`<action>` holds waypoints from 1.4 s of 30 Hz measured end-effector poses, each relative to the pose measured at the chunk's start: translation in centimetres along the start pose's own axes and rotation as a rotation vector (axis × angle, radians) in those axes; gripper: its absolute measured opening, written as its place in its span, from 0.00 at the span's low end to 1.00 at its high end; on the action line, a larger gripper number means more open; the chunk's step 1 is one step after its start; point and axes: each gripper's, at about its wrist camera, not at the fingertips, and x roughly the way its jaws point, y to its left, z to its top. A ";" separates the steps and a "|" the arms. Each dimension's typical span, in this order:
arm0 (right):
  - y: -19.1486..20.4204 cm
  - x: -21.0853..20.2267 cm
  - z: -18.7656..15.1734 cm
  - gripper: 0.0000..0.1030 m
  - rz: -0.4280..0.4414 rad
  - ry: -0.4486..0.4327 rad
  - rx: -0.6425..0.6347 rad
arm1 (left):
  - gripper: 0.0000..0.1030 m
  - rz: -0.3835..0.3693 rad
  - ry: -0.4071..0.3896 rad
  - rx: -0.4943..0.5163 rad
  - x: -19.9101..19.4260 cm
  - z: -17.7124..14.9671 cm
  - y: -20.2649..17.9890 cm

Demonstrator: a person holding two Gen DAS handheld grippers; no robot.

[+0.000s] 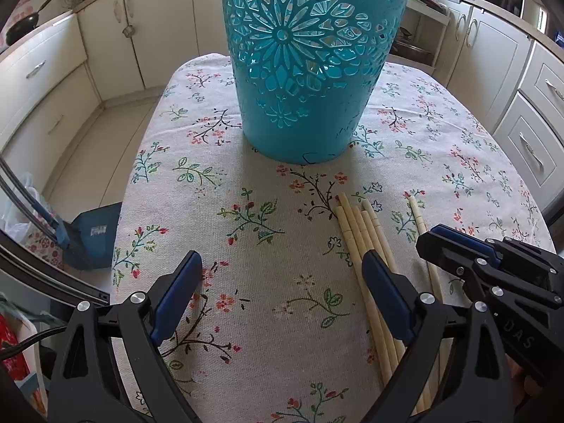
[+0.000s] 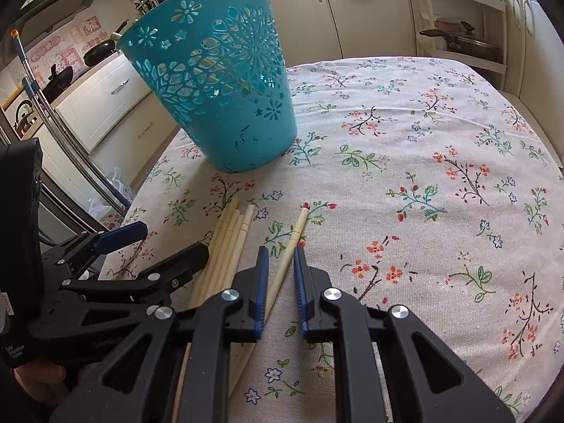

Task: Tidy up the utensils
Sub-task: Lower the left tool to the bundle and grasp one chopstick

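Note:
A teal perforated basket (image 1: 303,60) stands upright on the floral tablecloth; it also shows in the right wrist view (image 2: 225,84). Several pale wooden chopsticks (image 1: 359,236) lie bunched in front of it. One single chopstick (image 2: 290,246) lies apart to the right of the bunch (image 2: 229,243). My left gripper (image 1: 282,264) is open, low over the cloth, its right finger above the bunch. My right gripper (image 2: 281,257) straddles the single chopstick with its jaws narrowly apart, not clamped. The right gripper also shows in the left wrist view (image 1: 458,246).
The table (image 2: 440,148) is covered by a flowered cloth and its edges drop off on all sides. Cream kitchen cabinets (image 1: 53,81) surround it. A blue dustpan (image 1: 95,236) and bags sit on the floor at left. A shelf with pots (image 2: 458,42) stands behind.

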 end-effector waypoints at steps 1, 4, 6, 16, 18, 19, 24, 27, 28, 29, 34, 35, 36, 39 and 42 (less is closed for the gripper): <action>0.0 0.0 0.0 0.15 0.001 0.001 0.000 | 0.86 0.003 0.001 -0.001 0.0 0.0 0.0; -0.1 0.0 0.1 0.15 0.005 0.007 -0.005 | 0.86 0.011 0.004 0.003 0.2 0.3 -0.2; -0.1 0.0 0.1 0.15 0.001 0.011 -0.016 | 0.86 0.027 0.010 0.017 0.4 0.4 -0.5; 0.4 0.1 0.0 0.15 -0.024 0.015 -0.066 | 0.76 0.034 0.014 0.059 0.4 0.2 -0.9; 0.2 0.1 0.0 0.15 -0.016 0.015 -0.058 | 0.63 0.014 0.004 0.087 0.2 0.3 -1.1; 0.1 0.1 0.0 0.15 -0.012 0.015 -0.053 | 0.59 0.005 0.002 0.097 0.2 0.4 -1.2; -0.2 0.0 0.1 0.15 0.002 0.015 -0.038 | 0.13 -0.085 0.007 0.186 -0.1 0.6 -1.8; -0.3 0.0 0.1 0.15 0.003 0.014 -0.036 | 0.09 -0.119 0.028 0.220 -0.2 0.8 -1.7; -0.3 -0.1 0.1 0.15 0.003 0.014 -0.036 | 0.09 -0.125 0.034 0.223 -0.1 0.8 -1.8; -0.3 -0.1 0.1 0.15 0.004 0.013 -0.035 | 0.09 -0.128 0.039 0.227 -0.1 0.9 -1.7; -0.4 -0.1 0.1 0.15 0.004 0.013 -0.036 | 0.10 -0.096 0.044 0.199 -0.1 0.9 -1.5; -0.4 -0.1 0.1 0.15 0.004 0.014 -0.036 | 0.10 -0.086 0.040 0.201 -0.1 0.8 -1.7; -0.4 -0.1 0.1 0.15 0.004 0.013 -0.036 | 0.10 -0.073 0.032 0.203 -0.1 0.7 -1.9; -0.4 -0.1 0.1 0.15 0.004 0.013 -0.036 | 0.10 -0.056 0.018 0.200 -0.2 0.4 -2.0; -0.4 -0.1 0.1 0.15 0.005 0.013 -0.037 | 0.10 -0.047 0.009 0.198 -0.2 0.4 -2.1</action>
